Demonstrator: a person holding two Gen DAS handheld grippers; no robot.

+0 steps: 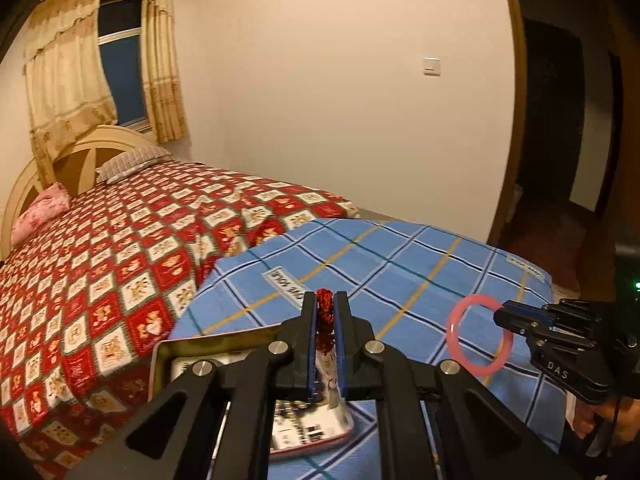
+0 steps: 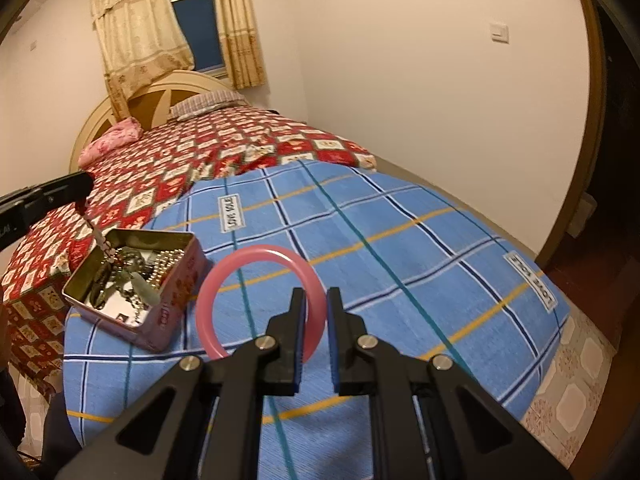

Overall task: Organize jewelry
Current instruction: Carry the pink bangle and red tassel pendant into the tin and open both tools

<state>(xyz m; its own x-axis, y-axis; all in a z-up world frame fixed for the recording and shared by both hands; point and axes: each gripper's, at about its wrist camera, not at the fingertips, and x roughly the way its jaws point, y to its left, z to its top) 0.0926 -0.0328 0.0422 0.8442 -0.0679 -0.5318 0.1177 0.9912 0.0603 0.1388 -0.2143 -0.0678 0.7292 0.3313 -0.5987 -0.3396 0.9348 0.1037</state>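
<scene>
Two claws are loaded at once. Our left claw [image 1: 326,312] pinches a red braided cord [image 1: 325,308] whose chain [image 2: 100,240] hangs into the open pink tin [image 2: 176,280]. The tin sits on the blue plaid blanket [image 2: 400,240], at about nine o'clock in the right wrist view. Our right claw [image 2: 316,312] pinches the pink bangle [image 2: 224,280] by its rim at three o'clock, holding it upright above the blanket. We judge the bangle's smooth, thin rim the main risk: it could pivot or slip from the pads and roll off the blanket. The hanging chain could also snag the tangled jewelry [image 2: 132,276] in the tin and drag it or tip the tin.
</scene>
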